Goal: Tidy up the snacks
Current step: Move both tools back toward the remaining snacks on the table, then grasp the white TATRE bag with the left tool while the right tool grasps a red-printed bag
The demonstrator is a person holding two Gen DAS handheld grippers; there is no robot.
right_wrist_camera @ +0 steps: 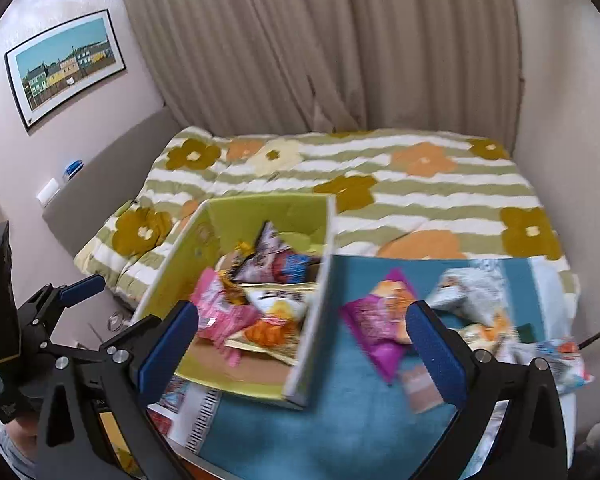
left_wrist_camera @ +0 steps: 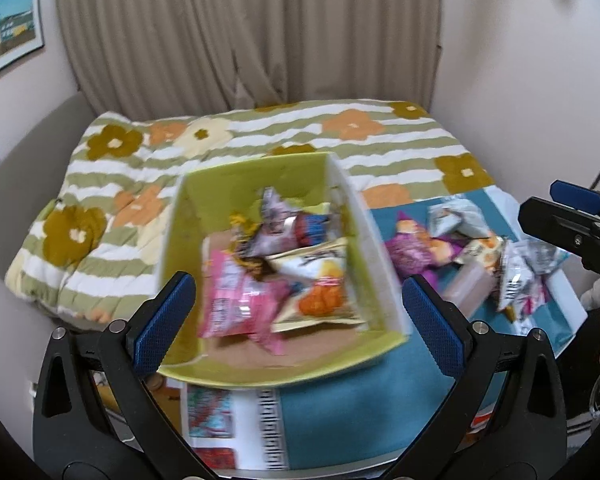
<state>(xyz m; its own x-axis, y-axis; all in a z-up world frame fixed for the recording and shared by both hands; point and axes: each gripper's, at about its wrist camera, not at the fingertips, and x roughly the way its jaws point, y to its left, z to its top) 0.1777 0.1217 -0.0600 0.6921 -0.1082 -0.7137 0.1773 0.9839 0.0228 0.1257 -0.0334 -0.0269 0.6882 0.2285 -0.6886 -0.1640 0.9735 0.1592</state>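
Observation:
A green open box (left_wrist_camera: pixel 188 240) (right_wrist_camera: pixel 180 264) sits on a blue-topped table (left_wrist_camera: pixel 340 412) (right_wrist_camera: pixel 340 420) and holds several snack packets, among them a pink one (left_wrist_camera: pixel 236 300) (right_wrist_camera: pixel 224 312) and an orange-and-white one (left_wrist_camera: pixel 320 284) (right_wrist_camera: pixel 276 320). Right of the box lie loose packets: a purple one (left_wrist_camera: pixel 408 252) (right_wrist_camera: pixel 376 324) and silver ones (left_wrist_camera: pixel 452 216) (right_wrist_camera: pixel 468 292). My left gripper (left_wrist_camera: pixel 300 320) is open and empty, above the box's near side. My right gripper (right_wrist_camera: pixel 304 344) is open and empty, above the box's right wall. The right gripper also shows in the left wrist view (left_wrist_camera: pixel 572 216).
A bed with a green-striped flowered quilt (left_wrist_camera: pixel 260 140) (right_wrist_camera: pixel 420 192) lies behind the table. Beige curtains (right_wrist_camera: pixel 320 48) hang at the back. A framed picture (right_wrist_camera: pixel 64 64) hangs on the left wall. Printed sheets (left_wrist_camera: pixel 220 420) lie at the table's near left.

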